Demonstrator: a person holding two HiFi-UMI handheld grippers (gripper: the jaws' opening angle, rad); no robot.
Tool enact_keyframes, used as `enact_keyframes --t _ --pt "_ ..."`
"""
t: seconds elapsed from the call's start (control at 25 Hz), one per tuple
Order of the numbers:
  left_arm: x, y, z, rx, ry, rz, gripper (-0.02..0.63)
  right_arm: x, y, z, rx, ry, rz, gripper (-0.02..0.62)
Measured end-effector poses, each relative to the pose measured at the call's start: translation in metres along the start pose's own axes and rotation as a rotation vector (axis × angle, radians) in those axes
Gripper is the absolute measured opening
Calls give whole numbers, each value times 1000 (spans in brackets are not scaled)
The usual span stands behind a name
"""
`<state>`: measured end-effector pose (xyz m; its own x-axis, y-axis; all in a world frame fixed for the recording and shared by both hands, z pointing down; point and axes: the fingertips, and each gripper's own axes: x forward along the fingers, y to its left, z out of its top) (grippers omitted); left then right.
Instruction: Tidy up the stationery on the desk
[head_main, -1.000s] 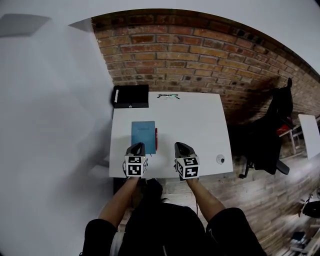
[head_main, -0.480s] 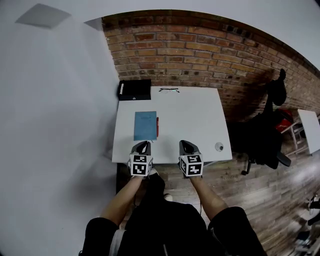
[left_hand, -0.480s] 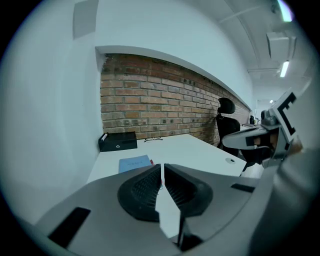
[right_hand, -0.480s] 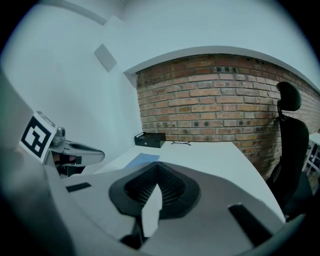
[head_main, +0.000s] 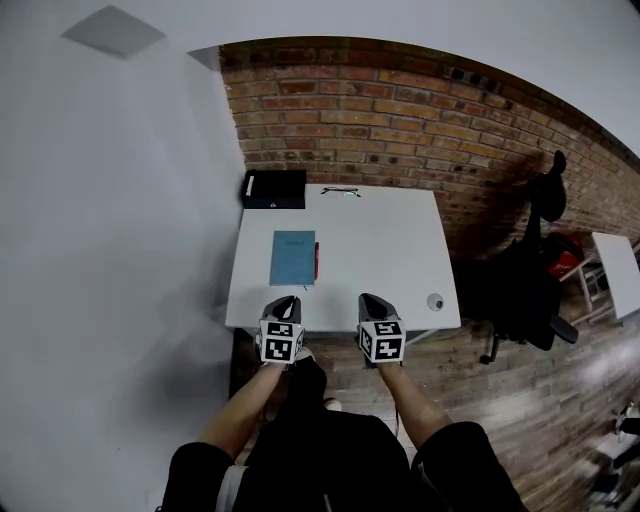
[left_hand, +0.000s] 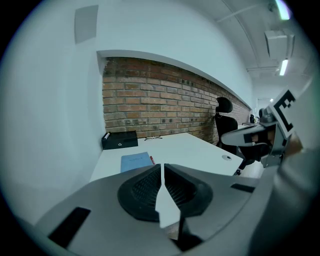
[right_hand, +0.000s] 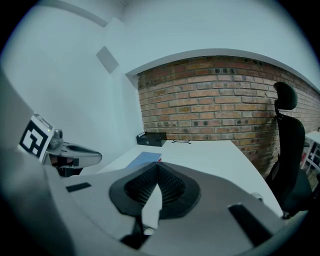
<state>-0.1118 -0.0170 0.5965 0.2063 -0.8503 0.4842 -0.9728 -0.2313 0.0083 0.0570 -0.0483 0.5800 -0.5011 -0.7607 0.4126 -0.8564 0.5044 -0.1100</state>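
Nearest of all, two bare forearms (head_main: 245, 405) coming out of dark clothing, cut off by the lower edge of the head view.

Just ahead of them, on the near side of the blue notebook (head_main: 292, 257), the left hand-held gripper (head_main: 288, 302) (left_hand: 162, 169): jaws pressed together to a hairline slit, nothing between them. Level with it and to the notebook's near right, the right hand-held gripper (head_main: 368, 300) (right_hand: 157, 168), likewise closed tip to tip and empty. Both at the near edge of the white bench (head_main: 385, 255). Hard to tell whether over the edge or just short of it.

The notebook itself flat on the bench, toward its left side, well apart from both sets of jaws. Along the notebook's right edge, a red pen (head_main: 317, 260), no more than a thin sliver. Touching or only just beside, impossible to say.

Well to the notebook's right, near the bench's front right corner, a small round thing (head_main: 435, 301), too small to identify.

Beyond the notebook, at the far left corner, a black box (head_main: 274, 189), with a pale strip at its left end too small to make out. Beyond the notebook and a little right, a pair of glasses (head_main: 341, 192), barely a thin dark outline at the far edge.

Behind all of it, a brick wall (head_main: 400, 120). Far to the notebook's right, off the bench, a black office chair (head_main: 530, 270), partly lost in shadow.
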Motion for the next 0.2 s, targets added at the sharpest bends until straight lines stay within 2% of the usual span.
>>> enact_keyframes --t 0.2 --pt "-5 2 -10 0 17 9 32 -4 4 -3 13 -2 6 21"
